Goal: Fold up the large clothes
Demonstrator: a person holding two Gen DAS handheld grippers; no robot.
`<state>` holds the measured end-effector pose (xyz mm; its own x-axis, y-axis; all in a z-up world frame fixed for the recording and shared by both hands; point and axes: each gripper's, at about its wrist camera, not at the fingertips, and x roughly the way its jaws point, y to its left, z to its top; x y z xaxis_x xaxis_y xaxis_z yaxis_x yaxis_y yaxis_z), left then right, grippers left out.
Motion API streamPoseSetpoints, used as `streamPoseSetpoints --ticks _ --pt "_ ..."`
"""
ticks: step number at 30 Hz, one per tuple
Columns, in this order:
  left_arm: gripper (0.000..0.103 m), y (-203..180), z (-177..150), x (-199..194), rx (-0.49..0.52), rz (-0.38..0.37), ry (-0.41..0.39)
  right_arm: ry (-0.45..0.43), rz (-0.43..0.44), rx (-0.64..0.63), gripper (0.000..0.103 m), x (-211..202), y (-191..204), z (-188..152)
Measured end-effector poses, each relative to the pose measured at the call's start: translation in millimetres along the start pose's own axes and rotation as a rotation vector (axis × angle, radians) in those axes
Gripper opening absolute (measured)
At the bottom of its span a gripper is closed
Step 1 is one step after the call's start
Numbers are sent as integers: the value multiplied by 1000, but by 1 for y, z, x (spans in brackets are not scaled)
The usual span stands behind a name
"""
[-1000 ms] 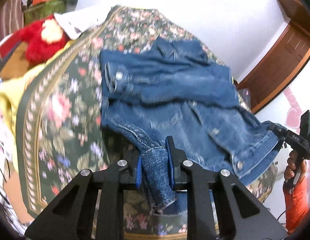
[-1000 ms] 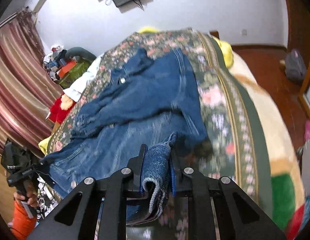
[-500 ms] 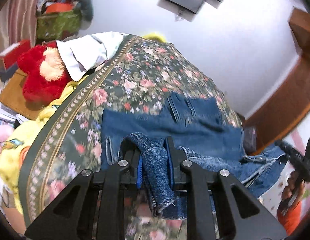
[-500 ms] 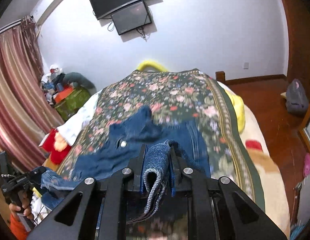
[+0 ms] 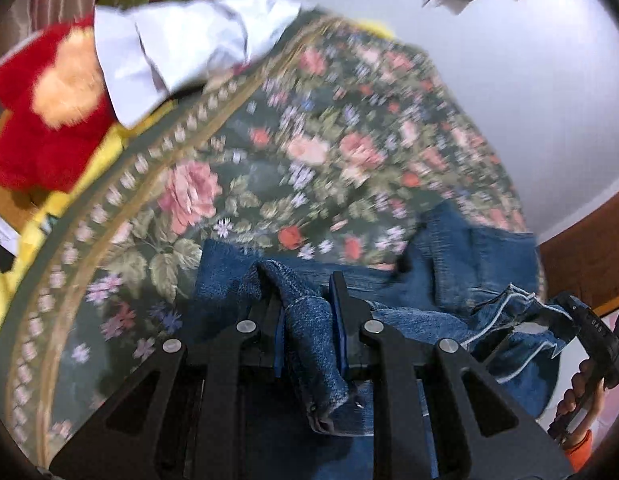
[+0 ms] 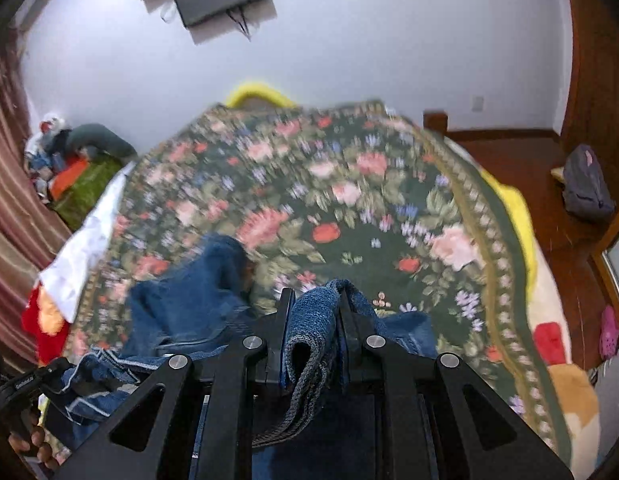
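Your left gripper (image 5: 307,320) has its jaws clamped narrow on a hem of the denim jacket (image 5: 461,280); your right gripper (image 6: 312,316) pinches another hem likewise. The jacket lies bunched over the floral bedspread (image 6: 349,200).

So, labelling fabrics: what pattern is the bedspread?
Dark green bedspread with pink and red flowers; clearest in the right wrist view.

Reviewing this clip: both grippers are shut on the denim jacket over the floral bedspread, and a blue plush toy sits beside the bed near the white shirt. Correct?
Not quite. The plush toy is red with a pale face, not blue; the left wrist view shows it. The rest holds: the left gripper and right gripper are each shut on the denim jacket over the floral bedspread, and the toy sits by the white shirt.
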<state>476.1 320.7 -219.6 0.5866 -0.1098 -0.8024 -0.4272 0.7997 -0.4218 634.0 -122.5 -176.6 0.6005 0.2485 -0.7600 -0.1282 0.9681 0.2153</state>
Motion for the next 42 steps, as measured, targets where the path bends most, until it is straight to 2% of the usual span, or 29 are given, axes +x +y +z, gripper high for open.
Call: streamPoseSetpoints --ticks 3,6,13,14,17,18,20,21,22,24,25,27,33,37,42 --pt "20 14 0 28 -48 -13 57 30 18 24 15 22 -13 -6" --pt "22 23 -3 41 -68 -32 80 63 94 68 16 30 -28 -9" --pt "23 2 -10 28 122 53 102 156 203 76 19 12 -45 1" --pt "23 3 -10 25 126 56 105 156 205 74 19 5 -45 4" --pt "24 0 -7 5 136 60 116 62 47 53 19 -29 -52 15" --pt "25 -2 -6 -6 150 52 116 28 18 54 19 -42 -57 19" --pt "29 -7 -3 -20 167 45 113 14 51 79 19 -63 -68 23" --pt "42 -11 -2 -30 180 67 96 23 73 84 19 -70 -71 22" --pt "57 -16 -1 -47 206 128 33 41 96 76 19 -76 -72 20" --pt "73 -24 2 -68 250 183 -59 66 101 24 19 -88 -66 12" --pt "76 -28 1 -83 281 206 -108 71 92 -9 19 -92 -61 8" --pt "76 -33 1 -94 300 215 -127 80 78 -97 19 -101 -47 -6" --pt "76 -60 -34 -93 434 188 -66 96 74 -296 19 -110 -3 -49" --pt "76 -79 -73 -63 530 154 28 136 90 -375 19 -98 22 -72" --pt "76 -94 -105 -16 629 185 124 206 74 -430 19 -61 44 -90"
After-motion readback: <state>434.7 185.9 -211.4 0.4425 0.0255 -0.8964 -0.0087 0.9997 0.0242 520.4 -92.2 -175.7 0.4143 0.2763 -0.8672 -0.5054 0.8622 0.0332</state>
